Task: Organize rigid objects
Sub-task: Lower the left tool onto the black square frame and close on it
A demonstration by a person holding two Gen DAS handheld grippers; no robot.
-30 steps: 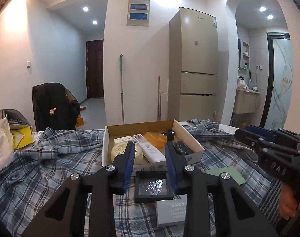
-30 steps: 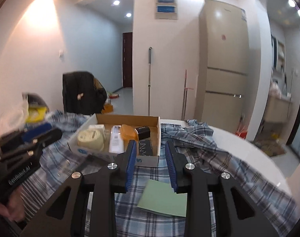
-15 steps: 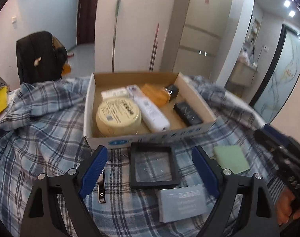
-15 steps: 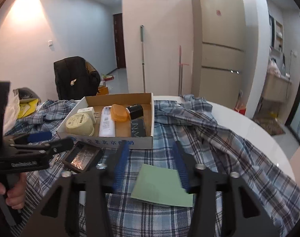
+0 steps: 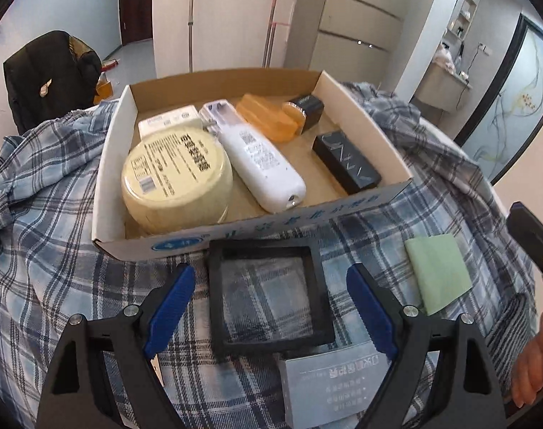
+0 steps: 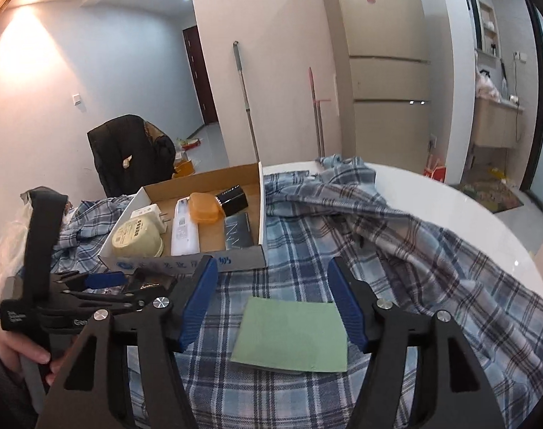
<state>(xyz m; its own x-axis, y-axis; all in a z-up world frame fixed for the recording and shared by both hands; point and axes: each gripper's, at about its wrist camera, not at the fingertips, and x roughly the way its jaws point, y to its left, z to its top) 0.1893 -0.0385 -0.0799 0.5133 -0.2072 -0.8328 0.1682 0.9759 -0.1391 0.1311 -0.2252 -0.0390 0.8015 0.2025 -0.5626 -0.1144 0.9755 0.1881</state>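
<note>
Black frame (image 5: 269, 295) on the table just before the cardboard box (image 5: 364, 200), unboxed, between spread left claw (image 5: 271, 312); green card (image 6: 291, 334) ahead of right claw (image 6: 271, 307), just opening, empty; several items boxed

Blue plaid cloth (image 5: 57, 286), green card (image 6: 292, 336), orange case (image 5: 267, 118).

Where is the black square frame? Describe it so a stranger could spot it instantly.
Find the open cardboard box on the plaid cloth. Just outside its near wall lies the black square frame. Unlike the silver box beside it, the plaid shows through its clear middle.
</note>
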